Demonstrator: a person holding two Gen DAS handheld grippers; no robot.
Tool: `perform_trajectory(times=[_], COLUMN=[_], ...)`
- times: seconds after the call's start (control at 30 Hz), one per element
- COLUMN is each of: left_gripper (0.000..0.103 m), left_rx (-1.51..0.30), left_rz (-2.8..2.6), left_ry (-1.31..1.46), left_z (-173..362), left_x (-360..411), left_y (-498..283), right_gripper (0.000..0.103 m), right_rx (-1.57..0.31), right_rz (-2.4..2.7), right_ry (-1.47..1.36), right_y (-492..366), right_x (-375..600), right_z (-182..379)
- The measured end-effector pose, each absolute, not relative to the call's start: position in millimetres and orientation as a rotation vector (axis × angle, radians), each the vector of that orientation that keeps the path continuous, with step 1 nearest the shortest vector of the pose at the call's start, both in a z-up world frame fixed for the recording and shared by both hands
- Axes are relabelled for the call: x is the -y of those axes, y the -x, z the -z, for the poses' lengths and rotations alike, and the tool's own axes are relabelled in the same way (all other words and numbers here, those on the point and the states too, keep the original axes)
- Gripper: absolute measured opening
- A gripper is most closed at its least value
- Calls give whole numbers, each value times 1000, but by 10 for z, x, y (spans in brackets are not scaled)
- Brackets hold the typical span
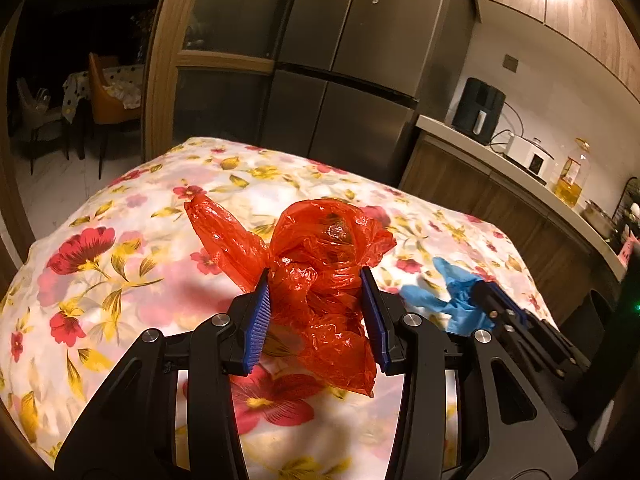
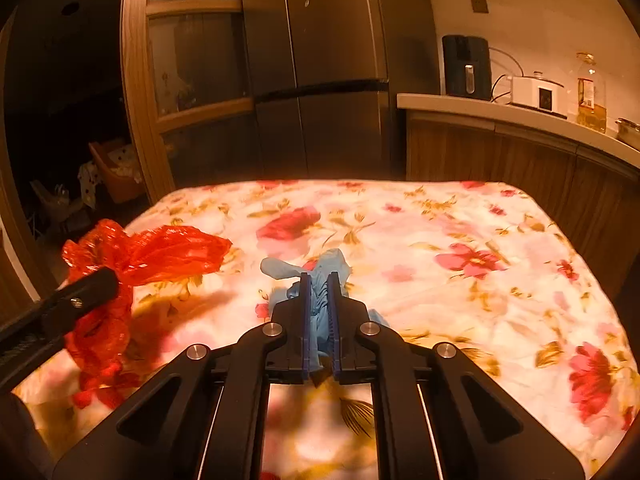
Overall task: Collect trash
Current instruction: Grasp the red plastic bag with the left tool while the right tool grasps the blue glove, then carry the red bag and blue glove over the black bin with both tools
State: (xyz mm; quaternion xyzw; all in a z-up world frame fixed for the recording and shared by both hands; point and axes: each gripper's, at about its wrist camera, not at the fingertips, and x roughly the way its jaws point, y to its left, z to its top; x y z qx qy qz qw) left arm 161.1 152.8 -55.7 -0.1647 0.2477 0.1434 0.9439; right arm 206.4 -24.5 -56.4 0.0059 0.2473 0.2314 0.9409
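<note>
1. Left wrist view: the left gripper [image 1: 316, 312] is clamped on a crumpled red plastic bag [image 1: 320, 272]; both blue pads press into its sides. The bag hangs just above the flowered tablecloth [image 1: 120, 280], one loose flap sticking out toward the cloth's far left.
2. In the same view, the right gripper [image 1: 486, 292] sits just right of the red bag, pinching a blue glove [image 1: 448, 300] whose fingers splay toward the bag.
3. The cloth left of the bag and beyond it lies bare up to its far edge, where the steel fridge [image 1: 352, 80] stands close behind.
4. The cloth's right edge drops off beside a wooden counter [image 1: 500, 184].
5. Right wrist view: the right gripper [image 2: 319, 284] is nearly closed, its pads squeezing the blue glove [image 2: 324, 272], which bunches between them over the middle of the flowered tablecloth [image 2: 480, 300].
6. The red plastic bag [image 2: 140, 256] hangs at the cloth's left edge in the left gripper [image 2: 96, 284].
7. Right of the glove the cloth is open all the way to its rounded right edge.
</note>
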Motion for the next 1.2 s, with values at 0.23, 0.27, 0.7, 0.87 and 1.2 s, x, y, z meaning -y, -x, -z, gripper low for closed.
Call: perform_trajectory(times=[0.23, 0.27, 0.7, 0.87, 1.2], left_gripper=[41, 41, 41, 41, 41], left_rx=[-489, -486, -463, -459, -450], left_rz=[-271, -266, -157, -97, 28], left_ry=[306, 302, 232, 193, 142], left_z=[440, 425, 232, 181, 82], left_x=[-1304, -1262, -529, -158, 533], left_y=[-1569, -1567, -1583, -1666, -1912], right_gripper=[9, 9, 8, 8, 8], right_rx=[-430, -420, -350, -324, -292], right_rz=[-465, -461, -379, -320, -190], right_ry=[-37, -39, -71, -92, -125], right_y=[-1828, -1799, -1618, -1595, -1624], right_x=[542, 596, 1304, 1641, 2293], right_z=[283, 244, -3, -55, -113])
